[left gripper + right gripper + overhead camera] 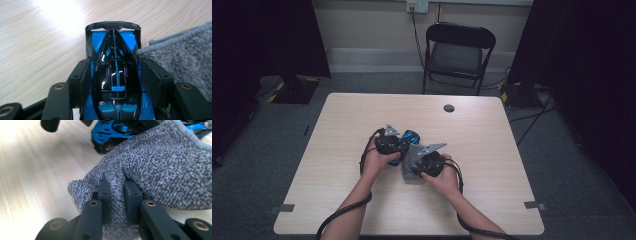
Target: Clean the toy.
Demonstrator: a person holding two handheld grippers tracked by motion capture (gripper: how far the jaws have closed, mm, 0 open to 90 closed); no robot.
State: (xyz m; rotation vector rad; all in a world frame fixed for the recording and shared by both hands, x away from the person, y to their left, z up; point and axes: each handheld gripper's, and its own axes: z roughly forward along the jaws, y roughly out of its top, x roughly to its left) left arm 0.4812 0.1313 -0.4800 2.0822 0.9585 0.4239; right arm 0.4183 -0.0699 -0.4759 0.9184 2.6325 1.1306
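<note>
At table centre: left fingers (85, 80) clamp toy car (116, 82); right fingers (132, 200) pinch grey cloth (160, 170).

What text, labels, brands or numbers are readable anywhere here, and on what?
None can be read.
Toy car, held in the left claw: blue and black bodywork, no lettering or number seen.
Grey cloth, pinched in the right claw: plain knit, no tag visible.
Wall socket: too small to tell any marking.

Black jaws with brass screws, grey three-cornered plates, black cables
</note>
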